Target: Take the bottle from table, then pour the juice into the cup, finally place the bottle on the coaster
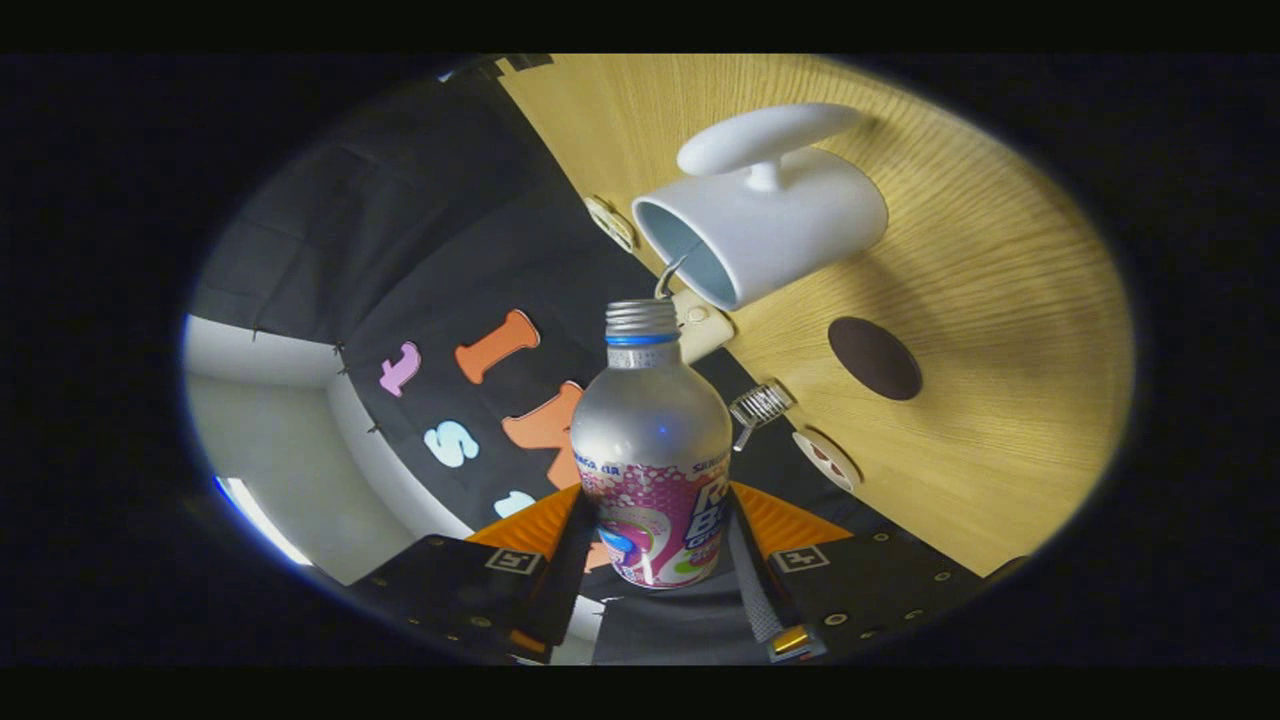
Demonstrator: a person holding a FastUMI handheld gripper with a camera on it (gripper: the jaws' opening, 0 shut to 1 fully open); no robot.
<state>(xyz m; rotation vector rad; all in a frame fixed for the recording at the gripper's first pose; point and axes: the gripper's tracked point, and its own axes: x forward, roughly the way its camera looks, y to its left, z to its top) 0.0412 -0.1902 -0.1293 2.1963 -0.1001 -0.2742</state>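
Note:
My gripper (655, 545) is shut on a silver bottle (652, 440) with a pink label, one finger pressing on each side of its lower body. The view is rolled hard over, so the bottle is tipped toward the wooden table (1000, 300). Its open threaded neck points at the mouth of a white cup (770, 225) with a broad handle, which stands just beyond the neck. A thin stream shows between the neck and the cup's rim. A dark round coaster (875, 357) lies on the table beside the cup.
A small silver bottle cap (760, 405) sits near the table's edge, close to the bottle's shoulder. A few small white fittings (826, 458) line that edge. The booth's black cloth wall (400, 250) rises behind the table.

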